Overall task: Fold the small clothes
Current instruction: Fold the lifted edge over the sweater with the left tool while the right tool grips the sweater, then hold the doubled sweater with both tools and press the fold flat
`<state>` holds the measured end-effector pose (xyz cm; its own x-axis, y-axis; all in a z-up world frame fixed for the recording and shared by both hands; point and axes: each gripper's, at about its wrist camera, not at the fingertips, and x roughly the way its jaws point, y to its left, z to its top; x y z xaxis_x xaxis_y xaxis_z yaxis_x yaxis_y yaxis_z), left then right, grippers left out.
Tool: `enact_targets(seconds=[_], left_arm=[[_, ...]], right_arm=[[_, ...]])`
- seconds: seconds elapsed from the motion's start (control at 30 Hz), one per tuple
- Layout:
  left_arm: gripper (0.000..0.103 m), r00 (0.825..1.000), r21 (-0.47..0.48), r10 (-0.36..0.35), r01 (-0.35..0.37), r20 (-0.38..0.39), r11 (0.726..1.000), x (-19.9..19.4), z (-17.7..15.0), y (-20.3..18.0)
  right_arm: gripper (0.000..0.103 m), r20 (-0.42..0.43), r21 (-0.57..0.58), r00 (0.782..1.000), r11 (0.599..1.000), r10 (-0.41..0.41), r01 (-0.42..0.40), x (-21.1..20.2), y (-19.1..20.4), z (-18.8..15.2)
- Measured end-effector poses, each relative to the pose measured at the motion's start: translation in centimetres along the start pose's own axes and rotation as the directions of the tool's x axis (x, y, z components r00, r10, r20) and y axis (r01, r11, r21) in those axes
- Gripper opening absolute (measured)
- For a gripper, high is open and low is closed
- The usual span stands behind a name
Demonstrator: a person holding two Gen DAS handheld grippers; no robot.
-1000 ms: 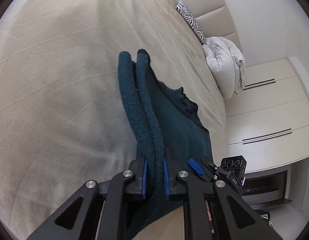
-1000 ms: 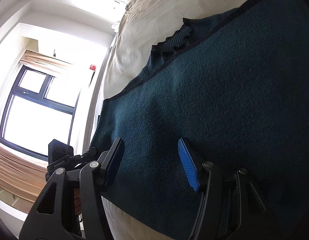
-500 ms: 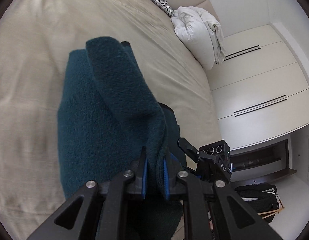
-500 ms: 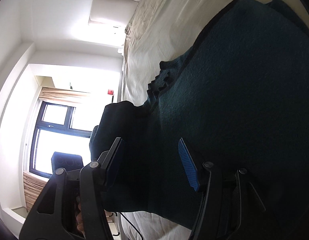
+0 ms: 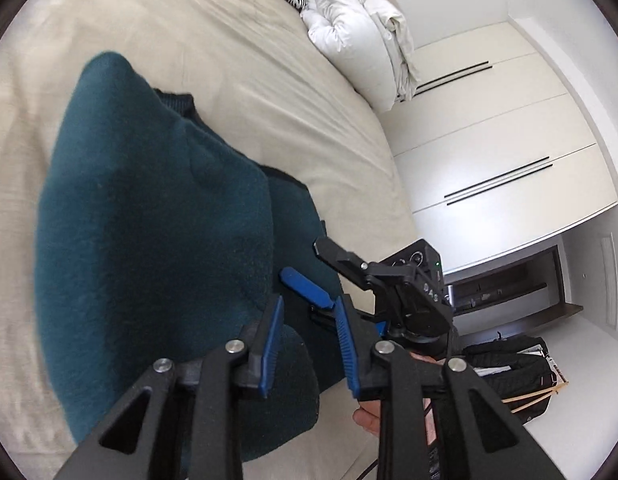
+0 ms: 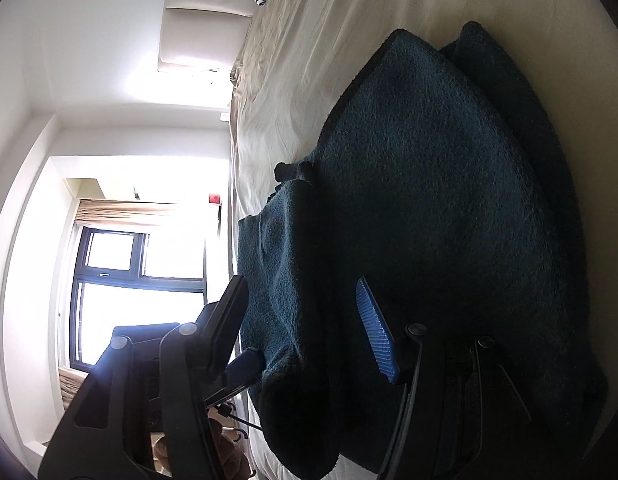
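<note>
The teal sweater (image 5: 149,240) lies folded over on the bed (image 5: 229,60), its long axis running away from us. Our left gripper (image 5: 305,336), fingers spread and empty, hovers nearest its near edge; our right gripper (image 6: 305,320) is likewise spread.

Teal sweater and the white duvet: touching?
Apart. Left wrist view: the teal sweater lies on the bed, and a wide strip of bare beige sheet separates it from the white duvet.
</note>
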<state>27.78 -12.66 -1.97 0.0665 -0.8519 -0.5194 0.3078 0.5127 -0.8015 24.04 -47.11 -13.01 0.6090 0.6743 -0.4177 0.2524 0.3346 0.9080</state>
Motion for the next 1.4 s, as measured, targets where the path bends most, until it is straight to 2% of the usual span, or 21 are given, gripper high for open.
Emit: enact_targets(seconds=[0.03,0.1,0.23,0.33,0.43,0.53,0.6,0.63,0.67,0.73,0.77,0.9,1.1,1.4], left_arm=[[0.033,1.0,0.0,0.008,-0.008,0.022,1.0,-1.1,-0.1,0.3],[0.033,0.997,0.013,0.048,-0.049,0.06,0.999,-2.8,-0.4,1.2],[0.033,0.995,-0.033,0.076,-0.075,0.059,0.997,-3.1,-0.9,3.4],[0.033,0.994,-0.029,0.087,-0.085,0.059,0.996,-3.3,-1.4,4.4],[0.033,0.994,-0.022,0.088,-0.087,0.058,0.996,-3.2,-1.6,4.8],[0.033,0.995,-0.018,0.084,-0.083,0.062,0.996,-3.3,-1.8,5.1],[0.033,0.995,-0.018,0.081,-0.08,0.065,0.997,-3.5,-2.2,5.2],[0.033,0.994,-0.019,0.081,-0.08,0.067,0.997,-3.4,-2.2,5.1],[0.033,0.995,-0.02,0.081,-0.08,0.067,0.997,-3.4,-2.2,5.1],[0.033,0.994,-0.019,0.082,-0.081,0.068,0.997,-3.6,-2.3,4.8],[0.033,0.994,-0.015,0.086,-0.086,0.068,0.996,-3.7,-2.3,4.7],[0.035,0.992,-0.003,0.097,-0.097,0.077,0.995,-4.0,-2.1,4.0],[0.039,0.993,0.05,0.104,-0.107,0.059,0.993,-2.3,-1.8,2.1],[0.044,0.991,0.112,0.134,-0.136,0.026,0.984,0.7,-1.4,-0.5]], right_arm=[[0.055,-0.009,-0.01,1.0,1.0,-0.024,0.023,0.2,0.3,0.0],[0.055,-0.035,-0.031,0.997,0.998,-0.064,0.063,1.0,1.2,-0.1],[0.055,-0.113,-0.062,0.978,0.983,-0.178,0.172,3.4,2.5,-0.4],[0.057,-0.145,-0.061,0.965,0.975,-0.221,0.214,4.6,3.3,-0.5],[0.057,-0.167,-0.064,0.96,0.974,-0.226,0.218,5.9,4.3,-0.4],[0.049,-0.198,-0.079,0.957,0.977,-0.212,0.2,6.4,5.2,-0.9],[0.044,-0.215,-0.112,0.948,0.971,-0.233,0.213,7.1,5.7,-1.3],[0.035,-0.222,-0.127,0.945,0.968,-0.242,0.218,7.6,5.9,-1.3],[0.024,-0.222,-0.144,0.94,0.962,-0.259,0.231,8.1,5.8,-2.0],[0.015,-0.211,-0.164,0.937,0.955,-0.279,0.247,8.2,5.8,-1.9],[0.013,-0.209,-0.169,0.939,0.956,-0.274,0.242,8.1,5.9,-1.8],[0.012,-0.195,-0.22,0.939,0.946,-0.283,0.239,7.0,7.1,-1.5],[0.011,-0.143,-0.271,0.945,0.93,-0.295,0.25,4.2,9.0,0.0],[0.011,-0.062,-0.223,0.945,0.928,-0.32,0.3,-0.4,7.4,2.1]])
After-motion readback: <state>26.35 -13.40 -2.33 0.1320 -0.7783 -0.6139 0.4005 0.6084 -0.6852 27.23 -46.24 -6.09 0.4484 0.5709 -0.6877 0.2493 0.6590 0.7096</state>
